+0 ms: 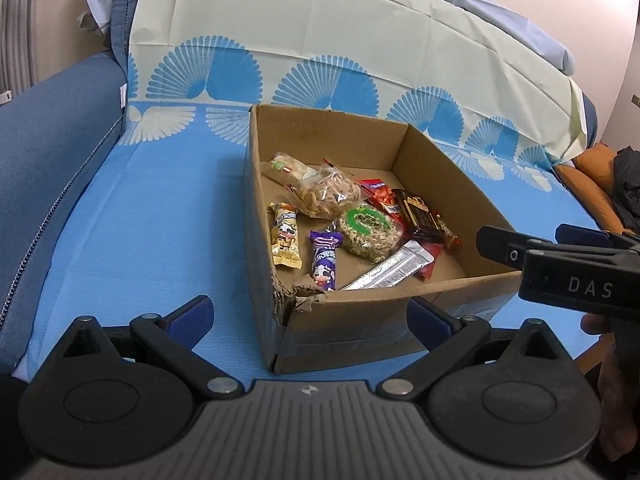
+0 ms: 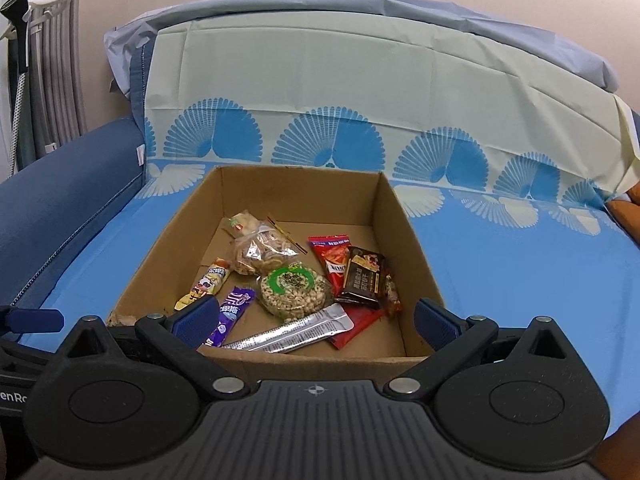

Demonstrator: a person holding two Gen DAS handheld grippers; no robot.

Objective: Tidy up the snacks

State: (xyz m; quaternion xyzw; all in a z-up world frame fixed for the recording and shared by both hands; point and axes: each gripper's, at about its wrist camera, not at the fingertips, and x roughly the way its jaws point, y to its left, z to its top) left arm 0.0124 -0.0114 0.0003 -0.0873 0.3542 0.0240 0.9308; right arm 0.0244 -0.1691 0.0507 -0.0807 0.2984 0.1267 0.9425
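Both claws released, nothing between the fingers. Left gripper (image 1: 310, 316) spread wide, hanging just in front of the near-left corner of the cardboard box (image 1: 436, 168); that corner is torn and crumpled. Right gripper (image 2: 316, 318) also spread wide, poised over the box's near wall (image 2: 320, 366); from the left wrist view its fingers reach in from the right, above the near-right corner.

Box sits on a blue tablecloth (image 1: 140, 220) with a fan pattern, draped over a blue sofa (image 1: 48, 128).

All snacks lie inside the box, on its floor:
- clear bag of biscuits (image 2: 262, 254), far left
- yellow cow-print bar (image 2: 206, 282), left wall side
- purple cow-print bar (image 2: 228, 312), near left, partly behind the right gripper's left finger
- round puffed-rice cake with green label (image 2: 294, 288), centre
- silver sachet (image 2: 296, 330), near, lying crosswise
- red packet (image 2: 332, 256), right of centre, with a dark chocolate pack (image 2: 362, 278) resting partly on it.
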